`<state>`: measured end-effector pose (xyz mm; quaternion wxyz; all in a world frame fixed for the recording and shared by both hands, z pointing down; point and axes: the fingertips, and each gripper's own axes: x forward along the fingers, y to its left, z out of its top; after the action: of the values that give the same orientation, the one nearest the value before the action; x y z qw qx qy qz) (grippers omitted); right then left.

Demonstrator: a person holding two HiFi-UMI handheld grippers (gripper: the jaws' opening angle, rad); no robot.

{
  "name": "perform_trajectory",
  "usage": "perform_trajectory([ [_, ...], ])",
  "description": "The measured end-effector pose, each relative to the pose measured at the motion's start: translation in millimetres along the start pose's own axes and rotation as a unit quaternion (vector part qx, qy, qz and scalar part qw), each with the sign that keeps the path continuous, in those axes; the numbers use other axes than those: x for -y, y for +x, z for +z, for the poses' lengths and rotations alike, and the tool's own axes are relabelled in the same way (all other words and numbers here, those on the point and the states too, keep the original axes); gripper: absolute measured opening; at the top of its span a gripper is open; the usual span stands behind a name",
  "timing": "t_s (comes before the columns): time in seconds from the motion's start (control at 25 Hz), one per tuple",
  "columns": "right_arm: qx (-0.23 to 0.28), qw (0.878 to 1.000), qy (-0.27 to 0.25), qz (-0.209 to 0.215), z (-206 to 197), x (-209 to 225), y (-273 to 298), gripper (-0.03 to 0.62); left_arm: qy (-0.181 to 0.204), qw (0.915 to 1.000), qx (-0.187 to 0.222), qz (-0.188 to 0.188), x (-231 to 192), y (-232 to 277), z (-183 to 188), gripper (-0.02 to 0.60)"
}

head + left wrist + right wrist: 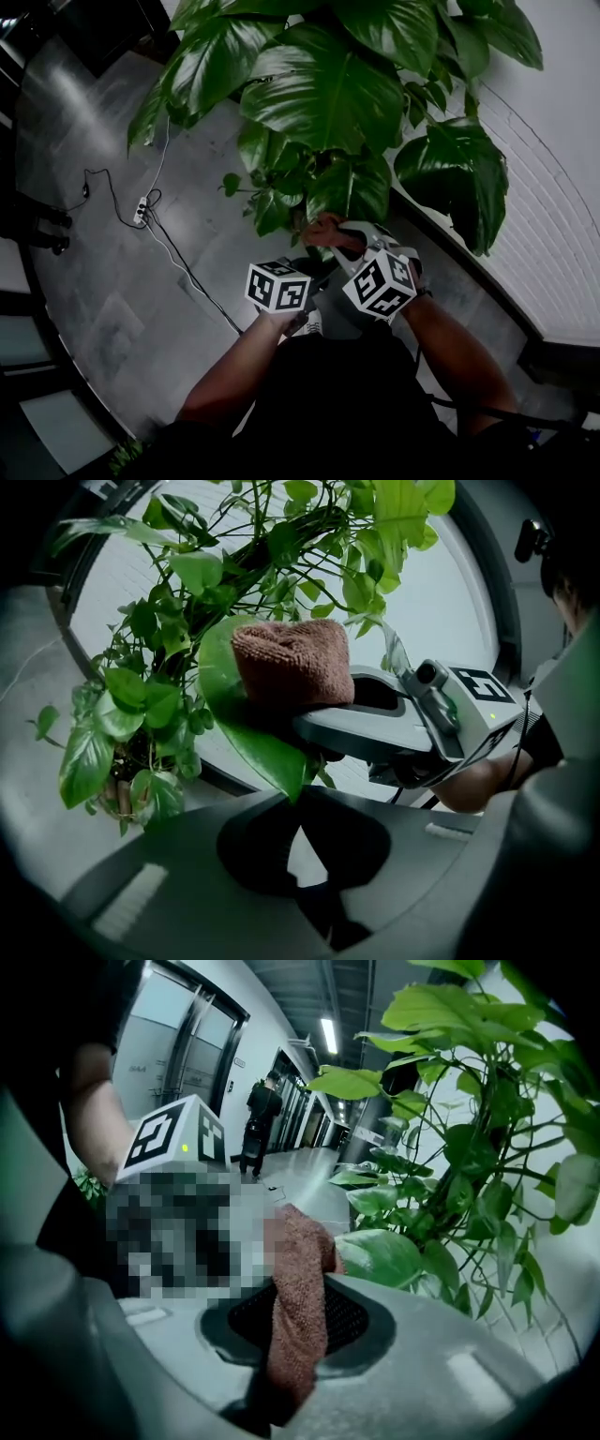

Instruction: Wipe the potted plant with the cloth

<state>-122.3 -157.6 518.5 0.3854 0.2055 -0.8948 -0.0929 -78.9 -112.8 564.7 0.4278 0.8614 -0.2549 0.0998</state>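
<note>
1. The left gripper (298,803) has its fingers closed on what looks like the tip of a large leaf (246,726) of the potted plant (319,94). A hard drag with the cloth against that pinch could tear the leaf or pull it off the plant.
2. The right gripper (295,1330) holds the brown terry cloth (292,663) by a narrow fold, so heavy rubbing might tug it loose.
3. The left gripper points slightly downward and holds the leaf stretched.
4. The right gripper tilts down more steeply with its fingers clamped on the cloth. The cloth rests on that leaf's upper face, towards its base.
</note>
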Motion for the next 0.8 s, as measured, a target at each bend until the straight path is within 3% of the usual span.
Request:
perform_trajectory([
  [0.6, 0.028, 0.999, 0.026, 0.033, 5, -36, -37, 0.071, 0.031, 0.9994, -0.008, 0.016, 1, -1, 0, 0.018],
  [0.68, 0.044, 0.998, 0.030, 0.013, 10, -30, -46, 0.071, 0.022, 0.9997, -0.004, 0.013, 1, -1, 0, 0.018],
  [0.8, 0.082, 0.991, 0.057, -0.090, 14, 17, -66, 0.071, 0.025, 0.9996, -0.001, 0.015, 0, 0, 4, 0.018],
])
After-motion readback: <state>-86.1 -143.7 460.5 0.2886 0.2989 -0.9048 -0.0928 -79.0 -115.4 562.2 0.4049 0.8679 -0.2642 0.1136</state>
